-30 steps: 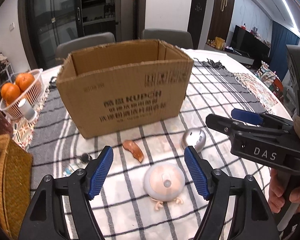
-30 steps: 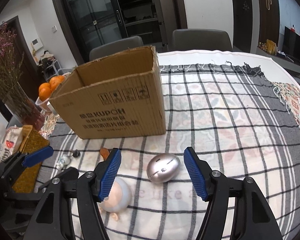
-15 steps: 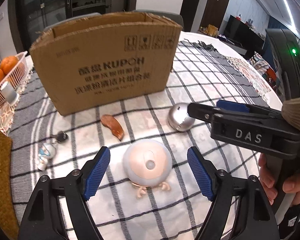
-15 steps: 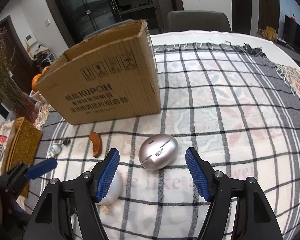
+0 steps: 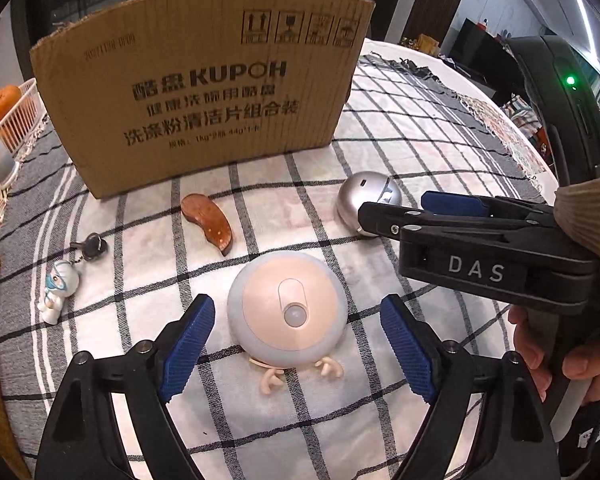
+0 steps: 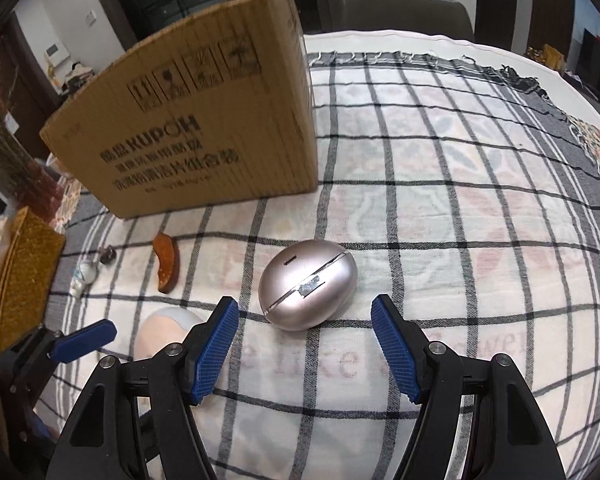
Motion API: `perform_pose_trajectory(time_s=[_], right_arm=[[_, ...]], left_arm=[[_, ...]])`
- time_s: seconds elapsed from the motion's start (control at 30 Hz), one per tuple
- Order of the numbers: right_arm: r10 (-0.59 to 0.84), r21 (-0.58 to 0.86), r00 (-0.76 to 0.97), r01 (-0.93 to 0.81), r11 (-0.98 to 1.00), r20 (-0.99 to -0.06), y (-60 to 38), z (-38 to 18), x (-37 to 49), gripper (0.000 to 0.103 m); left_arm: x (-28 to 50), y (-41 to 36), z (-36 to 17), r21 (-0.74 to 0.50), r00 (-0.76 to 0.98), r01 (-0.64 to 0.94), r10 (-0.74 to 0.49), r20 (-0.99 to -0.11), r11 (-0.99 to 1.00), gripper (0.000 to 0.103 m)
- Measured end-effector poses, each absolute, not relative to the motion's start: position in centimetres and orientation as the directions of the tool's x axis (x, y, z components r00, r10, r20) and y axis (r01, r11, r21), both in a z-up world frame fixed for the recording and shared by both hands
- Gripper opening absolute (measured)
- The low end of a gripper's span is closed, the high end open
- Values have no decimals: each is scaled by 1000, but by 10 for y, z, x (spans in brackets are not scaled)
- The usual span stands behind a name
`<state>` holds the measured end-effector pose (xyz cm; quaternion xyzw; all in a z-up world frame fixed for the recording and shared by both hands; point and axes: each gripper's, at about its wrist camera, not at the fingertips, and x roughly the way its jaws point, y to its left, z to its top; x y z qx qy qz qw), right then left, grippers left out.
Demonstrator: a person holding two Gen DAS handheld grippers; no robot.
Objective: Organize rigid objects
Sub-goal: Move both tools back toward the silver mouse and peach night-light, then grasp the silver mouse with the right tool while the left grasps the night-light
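Landmark: cardboard box [image 5: 204, 92], upright on the checked cloth [image 5: 400, 148] covering the bench, printed side facing both cameras.

Left gripper [image 5: 298, 344]: jaws opening, blue pads not touching anything. The round pink-and-grey toy [image 5: 286, 310] sits on the cloth in front of the box, just ahead of the fingertips and roughly centred in the gap, clear of both pads. Its small pale feet stick out on the side away from the box.

Right gripper [image 6: 304, 344]: jaws apart, holding nothing. The silver egg-shaped case [image 6: 308, 284] lies on the cloth in front of the box's right corner, just beyond the fingertips, no pad contact. In the left wrist view the same gripper comes in from the right, a hand [image 5: 556, 356] on its handle, its tip overlapping the case in that view; I can't tell contact from there.

Other items, all on the cloth in front of the box:
- brown curved wooden piece [image 5: 208, 222], near the box's front face, between the box and the round toy
- small white figurine keychain [image 5: 58, 284] with a dark key [image 5: 92, 246], in front of the box's left corner
- white basket of oranges [image 5: 4, 120], left of the box
- woven tan mat [image 6: 24, 276], further left, at the bench edge
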<state>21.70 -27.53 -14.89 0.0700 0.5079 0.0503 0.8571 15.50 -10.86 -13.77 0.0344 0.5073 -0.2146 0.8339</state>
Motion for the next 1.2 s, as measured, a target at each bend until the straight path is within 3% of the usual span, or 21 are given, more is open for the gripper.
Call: perform_pose_trajectory(time_s=[0.47,0.7,0.83,1.2], right_arm=[[159,160,433,-36,987,-887,-272,-171,237,70],[126,115,450,-52,992,-884,-266,-175,241,70],[95,76,465,-59,995,-880,-262,-175,240,64],[75,75,508,-21,997,-858,-260,-168,218,63]], left_arm=[[167,-112,-162,-183,348,364,-316,-883,913,86],[174,-113,-166,-179,353,371,-317,-880,911,73],[172,-112,-166,-176,366,375,-319,-874,910,73],[164,-100,-162,-168,391,344,-303,-869,924,73]])
